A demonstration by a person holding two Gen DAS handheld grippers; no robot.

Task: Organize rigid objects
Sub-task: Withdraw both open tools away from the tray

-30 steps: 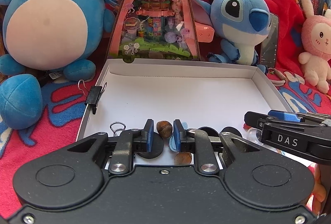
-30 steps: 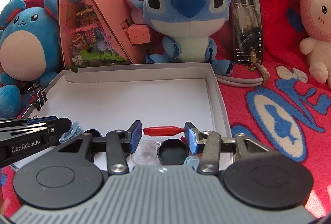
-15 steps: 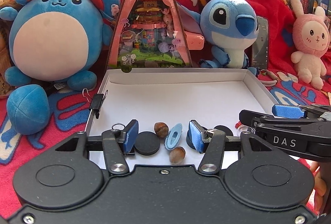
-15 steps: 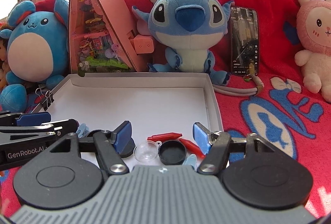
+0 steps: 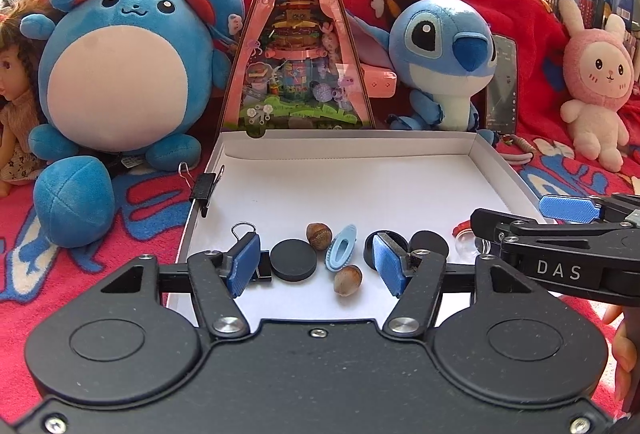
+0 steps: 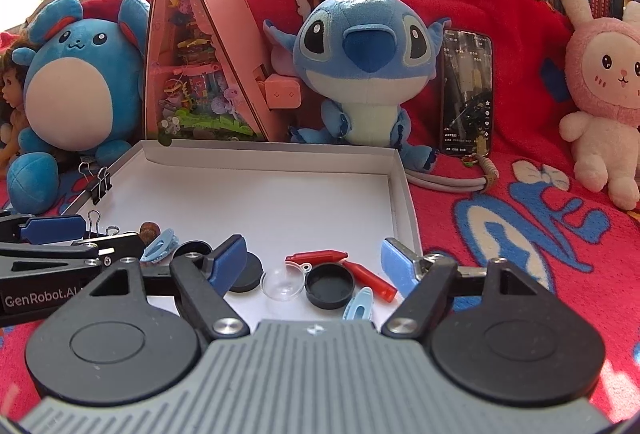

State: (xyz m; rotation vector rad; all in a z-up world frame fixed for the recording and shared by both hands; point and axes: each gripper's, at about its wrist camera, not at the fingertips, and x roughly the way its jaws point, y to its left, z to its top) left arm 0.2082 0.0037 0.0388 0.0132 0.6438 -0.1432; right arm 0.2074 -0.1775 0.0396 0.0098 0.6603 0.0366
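Blue-padded left gripper [image 5: 316,264] opened, hazelnut [image 5: 319,232] released

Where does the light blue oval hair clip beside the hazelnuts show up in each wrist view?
Left wrist: the light blue oval hair clip lies just below centre, between two brown hazelnuts, in the white cardboard tray.
Right wrist: same clip at lower left, partly behind the left gripper.
Shared landmark: blue Stitch plush behind the tray.
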